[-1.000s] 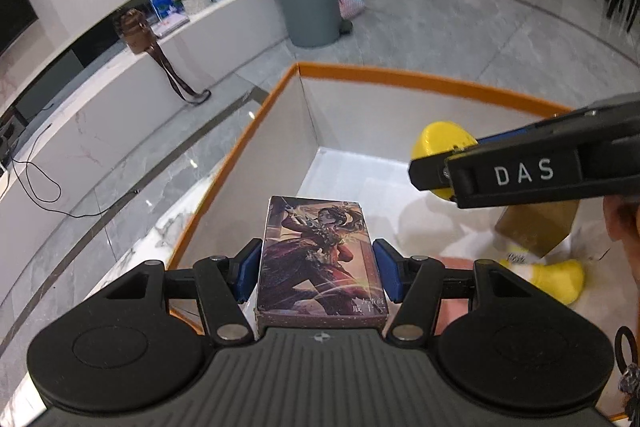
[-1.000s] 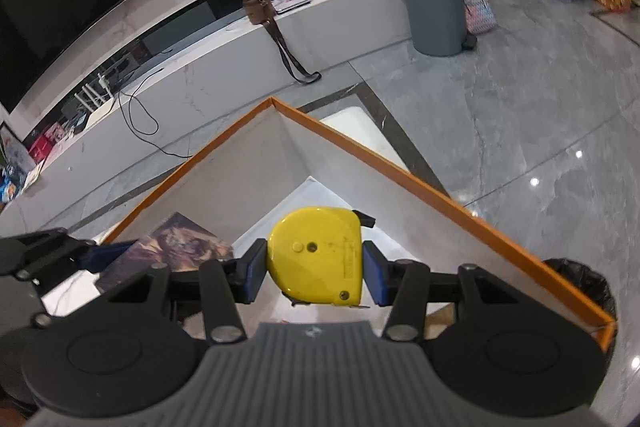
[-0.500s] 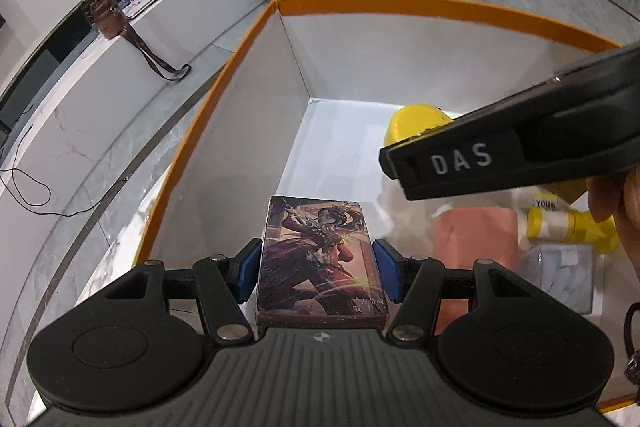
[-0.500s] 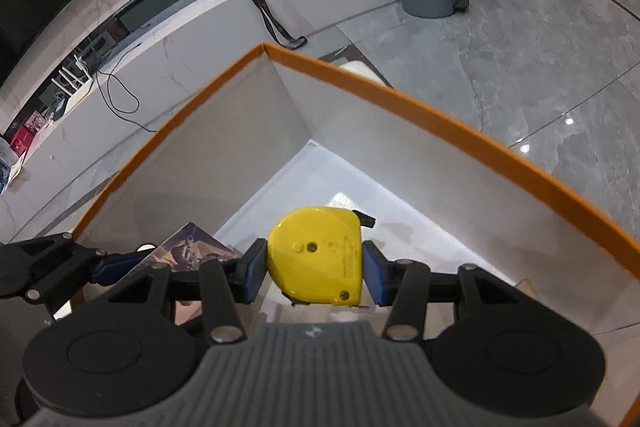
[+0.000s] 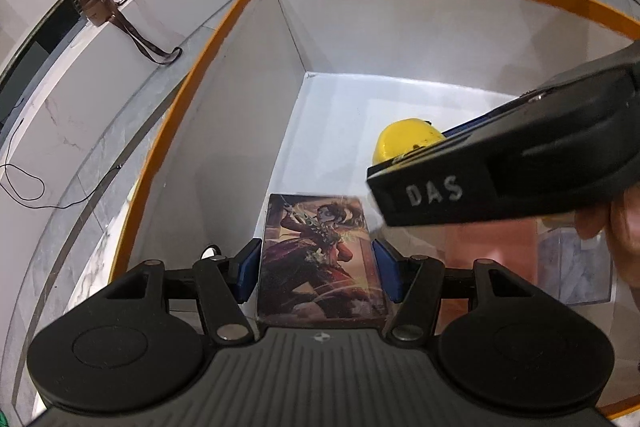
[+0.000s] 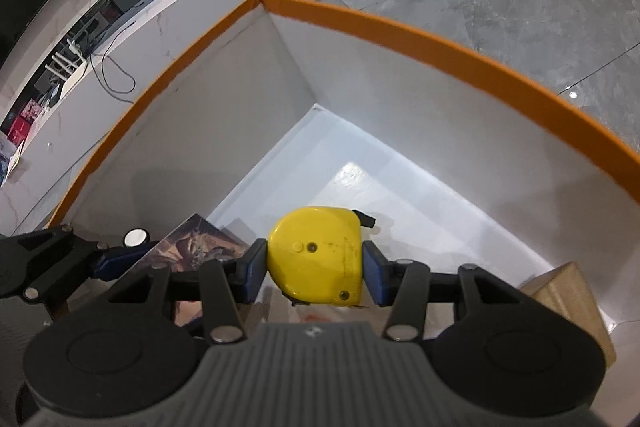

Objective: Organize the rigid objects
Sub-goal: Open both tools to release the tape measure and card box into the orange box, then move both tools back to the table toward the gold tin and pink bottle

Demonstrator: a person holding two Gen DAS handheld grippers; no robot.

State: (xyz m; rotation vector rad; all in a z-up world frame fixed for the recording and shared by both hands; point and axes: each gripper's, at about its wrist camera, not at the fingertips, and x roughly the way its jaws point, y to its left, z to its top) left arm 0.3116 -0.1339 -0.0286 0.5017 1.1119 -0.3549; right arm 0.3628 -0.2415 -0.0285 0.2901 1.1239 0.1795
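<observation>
**Both loads now down inside the box**

Over the last second I have brought both tools from above the rim to well inside the orange-edged box (image 6: 420, 39); the walls now rise around my fingers where a second ago I saw floor beyond them.

My left gripper (image 5: 318, 269) is closed on the illustrated card box (image 5: 320, 259), which sits flat between the blue pads and projects ahead toward the box's far corner. My right gripper (image 6: 314, 273) is clamped on the yellow tape measure (image 6: 316, 255), pads on its two sides, its black hook tip pointing forward-right. From the left view, the right tool crosses just ahead and to the right of my card box.

Bare white floor lies ahead of both tools; a brown carton (image 6: 568, 299) sits to the right of my right tool. I judge that lowering and releasing come next, keeping the two tools from bumping.
</observation>
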